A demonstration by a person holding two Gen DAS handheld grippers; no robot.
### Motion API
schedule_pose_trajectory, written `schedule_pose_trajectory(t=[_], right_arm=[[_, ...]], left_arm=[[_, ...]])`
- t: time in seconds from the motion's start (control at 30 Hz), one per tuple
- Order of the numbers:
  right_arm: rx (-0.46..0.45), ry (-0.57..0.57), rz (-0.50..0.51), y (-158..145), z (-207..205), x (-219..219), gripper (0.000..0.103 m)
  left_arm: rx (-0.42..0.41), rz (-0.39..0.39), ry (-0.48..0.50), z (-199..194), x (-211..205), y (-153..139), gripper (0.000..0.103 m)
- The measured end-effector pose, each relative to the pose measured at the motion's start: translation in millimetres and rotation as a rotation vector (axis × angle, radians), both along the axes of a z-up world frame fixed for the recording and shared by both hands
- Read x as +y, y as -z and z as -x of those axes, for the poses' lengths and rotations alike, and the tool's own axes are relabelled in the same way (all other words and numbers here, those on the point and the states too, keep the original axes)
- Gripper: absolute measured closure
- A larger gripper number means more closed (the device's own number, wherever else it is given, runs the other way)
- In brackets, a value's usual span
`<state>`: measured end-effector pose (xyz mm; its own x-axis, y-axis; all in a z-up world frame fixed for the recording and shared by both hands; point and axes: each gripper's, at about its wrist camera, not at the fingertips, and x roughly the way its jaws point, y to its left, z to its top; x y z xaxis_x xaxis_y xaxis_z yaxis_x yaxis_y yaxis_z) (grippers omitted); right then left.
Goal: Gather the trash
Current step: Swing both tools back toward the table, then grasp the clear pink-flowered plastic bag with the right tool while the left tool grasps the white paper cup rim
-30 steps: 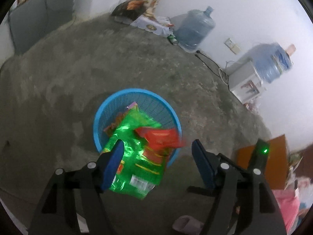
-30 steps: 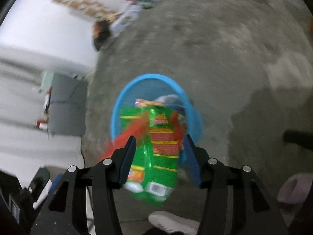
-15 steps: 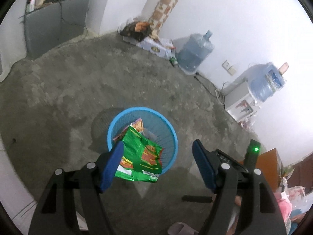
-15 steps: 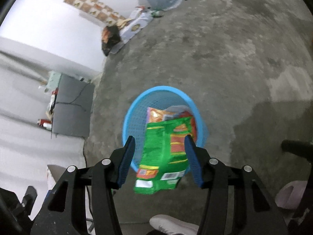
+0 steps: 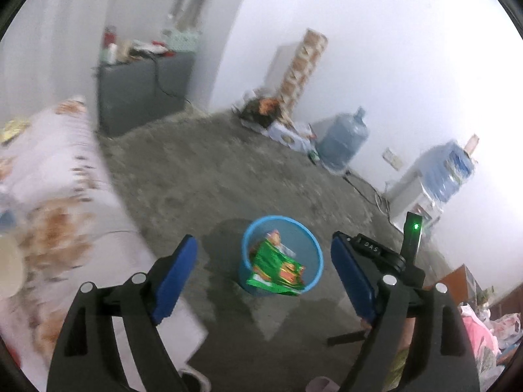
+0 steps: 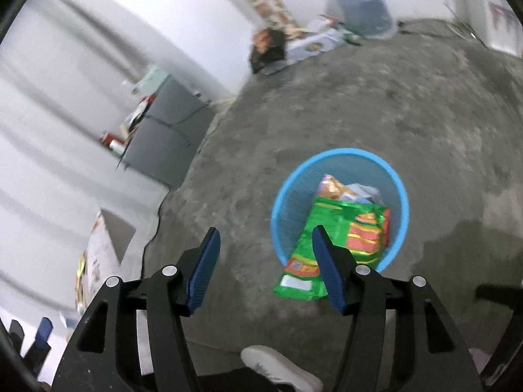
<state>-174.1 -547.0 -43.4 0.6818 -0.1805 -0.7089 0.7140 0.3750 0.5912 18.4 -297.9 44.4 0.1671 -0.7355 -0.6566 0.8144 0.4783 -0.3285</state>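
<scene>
**Bag dropped at the bin: clear off and check that it stays in**

The green snack bag [image 6: 330,238] lies half in the blue basket [image 6: 397,189] on the concrete floor [image 6: 408,98], its lower end hanging out over the near rim. An orange wrapper [image 6: 333,187] sits deeper inside. Both claws are above the basket and hold nothing. The left claw [image 5: 264,271] has its 2 pads wide apart and opening further, with only floor and basket seen between them. The right claw [image 6: 264,258] is partly spread and opening too, its gap over bare floor beside the basket.

To finish this step well, I would keep both claws clear of the bag and watch the overhang. The foil looks light and stiff, so it could tip out. If it does, pinch the hanging end and push it down past the rim. Otherwise, turn toward the next piece of trash; more litter [image 5: 261,111] lies by the far wall.
</scene>
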Motion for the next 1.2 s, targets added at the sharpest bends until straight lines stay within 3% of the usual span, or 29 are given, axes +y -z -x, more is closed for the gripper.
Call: schedule_pose_trajectory(t=[0.3, 0.47, 0.57, 0.73, 0.9, 1.2], right_arm=[[-0.015, -0.197, 0.029, -32, -42, 47, 0.046], [-0.087, -0.364, 0.036, -62, -80, 87, 0.045], [-0.146, -0.522, 0.021, -80, -114, 127, 0.045], [-0.193, -0.754, -0.018, -95, -165, 192, 0.045], [-0.175, -0.925, -0.05, -92, -210, 258, 0.045], [-0.089, -1.007, -0.058, -72, -252, 316, 0.045]], left_arm=[[-0.088, 0.044, -0.234, -41, 141, -14, 0.019], [-0.087, 0.07, -0.387, -64, 219, -9, 0.019], [-0.079, 0.092, -0.463, -72, 256, -3, 0.019], [-0.072, 0.119, -0.543, -81, 297, 3, 0.019], [-0.046, 0.149, -0.589, -85, 325, 11, 0.019], [0.022, 0.178, -0.645, -100, 365, 26, 0.019]])
